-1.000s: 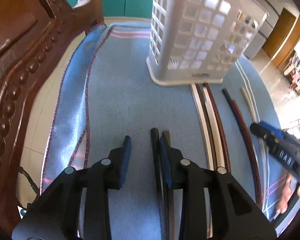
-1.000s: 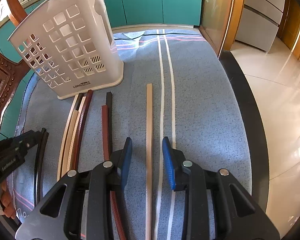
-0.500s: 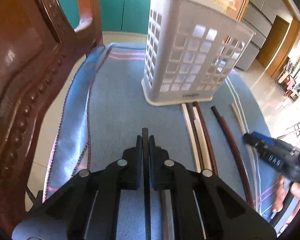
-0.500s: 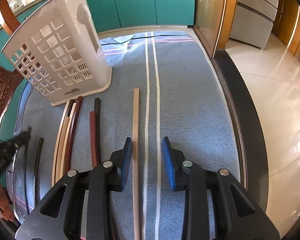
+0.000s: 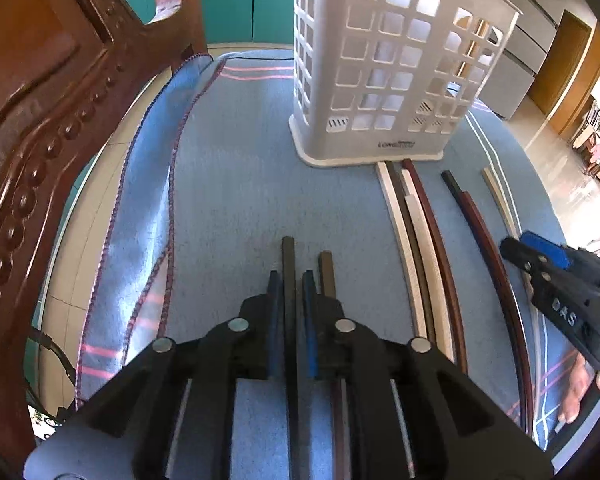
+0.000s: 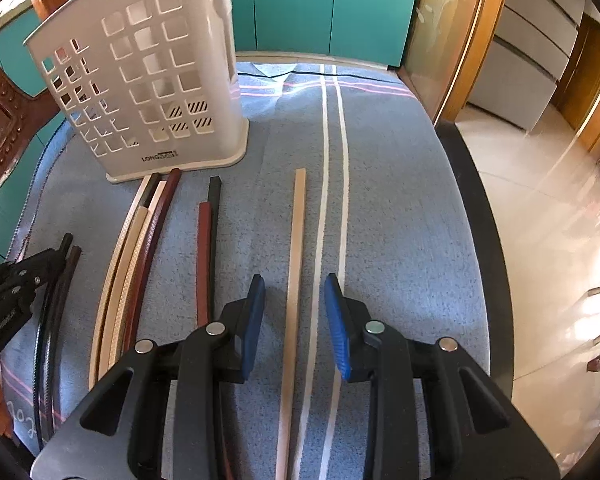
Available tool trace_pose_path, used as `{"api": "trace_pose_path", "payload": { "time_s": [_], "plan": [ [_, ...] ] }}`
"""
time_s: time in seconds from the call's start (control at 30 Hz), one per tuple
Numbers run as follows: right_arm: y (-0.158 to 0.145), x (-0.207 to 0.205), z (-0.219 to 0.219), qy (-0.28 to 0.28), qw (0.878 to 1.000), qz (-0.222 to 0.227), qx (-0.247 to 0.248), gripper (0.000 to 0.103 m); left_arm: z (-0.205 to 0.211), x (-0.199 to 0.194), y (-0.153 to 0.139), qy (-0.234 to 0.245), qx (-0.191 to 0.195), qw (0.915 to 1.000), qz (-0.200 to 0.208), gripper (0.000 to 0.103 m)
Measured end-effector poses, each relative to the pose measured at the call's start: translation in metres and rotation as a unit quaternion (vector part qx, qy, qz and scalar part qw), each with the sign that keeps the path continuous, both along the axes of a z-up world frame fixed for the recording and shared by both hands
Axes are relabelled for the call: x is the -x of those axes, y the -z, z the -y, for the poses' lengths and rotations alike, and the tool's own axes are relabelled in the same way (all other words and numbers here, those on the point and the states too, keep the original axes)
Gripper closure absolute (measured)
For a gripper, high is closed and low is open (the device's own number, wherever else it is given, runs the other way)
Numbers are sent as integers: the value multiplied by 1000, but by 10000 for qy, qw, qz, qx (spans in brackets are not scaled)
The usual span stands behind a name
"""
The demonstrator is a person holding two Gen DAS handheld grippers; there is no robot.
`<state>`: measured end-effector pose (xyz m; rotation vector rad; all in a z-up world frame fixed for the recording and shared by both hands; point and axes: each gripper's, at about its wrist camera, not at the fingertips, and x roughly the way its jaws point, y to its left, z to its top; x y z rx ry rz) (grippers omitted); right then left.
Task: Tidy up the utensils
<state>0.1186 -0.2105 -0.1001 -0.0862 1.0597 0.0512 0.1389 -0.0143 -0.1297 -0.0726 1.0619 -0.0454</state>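
Note:
My left gripper is shut on a black chopstick whose tip points toward the white slotted utensil holder. A dark brown chopstick lies just right of it on the blue cloth. My right gripper is open, its jaws on either side of a light tan chopstick that lies flat on the cloth. The holder stands at the far left in the right wrist view. The left gripper shows there at the left edge.
Several cream, maroon and dark chopsticks lie in a row in front of the holder, also in the right wrist view. A carved wooden chair back rises on the left. The table edge drops to tiled floor on the right.
My left gripper closed on the black chopstick and moved closer to the holder. My right gripper stayed open and shifted so the tan chopstick lies centred between its jaws.

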Motion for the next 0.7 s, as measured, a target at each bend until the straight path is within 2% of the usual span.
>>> {"api": "trace_pose_path", "payload": {
  "time_s": [0.13,0.33,0.6,0.7],
  "plan": [
    [0,-6,-5,22,10000,-4,23,72,2,12,-3,28,-91,10000,-3,87],
    [1,-15,-10,35,10000,8,66,72,9,25,-8,90,-92,9999,-24,77],
    [3,-21,-7,38,10000,15,19,71,15,22,-7,171,-198,9997,-16,64],
    [4,-22,-7,25,10000,16,19,71,17,22,-7,184,-242,9995,-15,63]
  ]
}}
